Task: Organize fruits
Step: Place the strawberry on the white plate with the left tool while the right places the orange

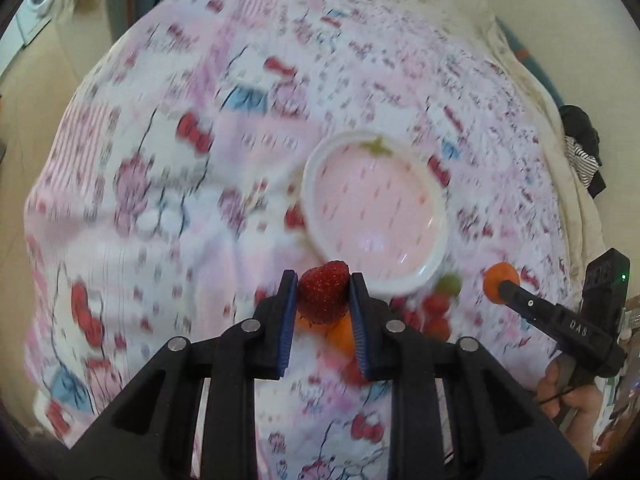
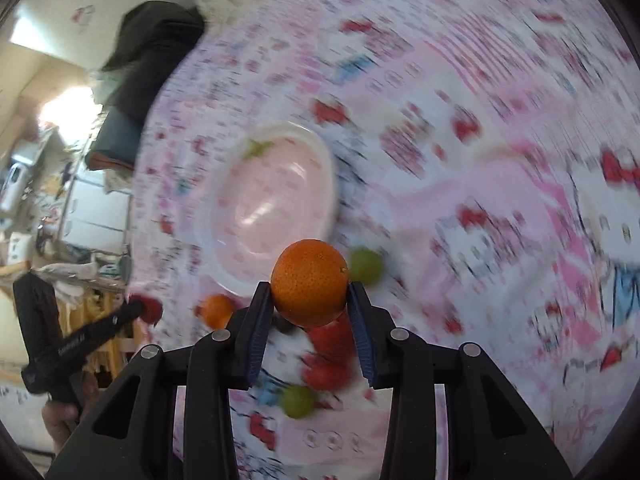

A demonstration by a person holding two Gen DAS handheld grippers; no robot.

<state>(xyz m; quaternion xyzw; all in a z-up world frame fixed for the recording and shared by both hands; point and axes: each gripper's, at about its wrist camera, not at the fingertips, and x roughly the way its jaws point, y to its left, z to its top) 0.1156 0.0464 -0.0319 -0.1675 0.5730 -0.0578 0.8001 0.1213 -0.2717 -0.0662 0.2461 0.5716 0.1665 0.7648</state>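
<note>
My left gripper (image 1: 323,294) is shut on a red strawberry (image 1: 323,292) and holds it above the cloth, just in front of the pink strawberry-shaped bowl (image 1: 434,222). My right gripper (image 2: 310,300) is shut on a small orange (image 2: 310,282), held near the same bowl (image 2: 328,184). The bowl is empty. In the left wrist view the right gripper (image 1: 502,286) shows at the right with its orange (image 1: 498,276). In the right wrist view the left gripper (image 2: 138,310) shows at the left with the strawberry (image 2: 154,310).
Loose fruit lies on the pink patterned cloth (image 1: 160,200) near the bowl: green grapes (image 2: 366,266) (image 2: 298,400), strawberries (image 2: 326,372), another orange (image 2: 216,310). Dark clothes (image 2: 156,48) lie at the cloth's far edge. Both views are motion-blurred.
</note>
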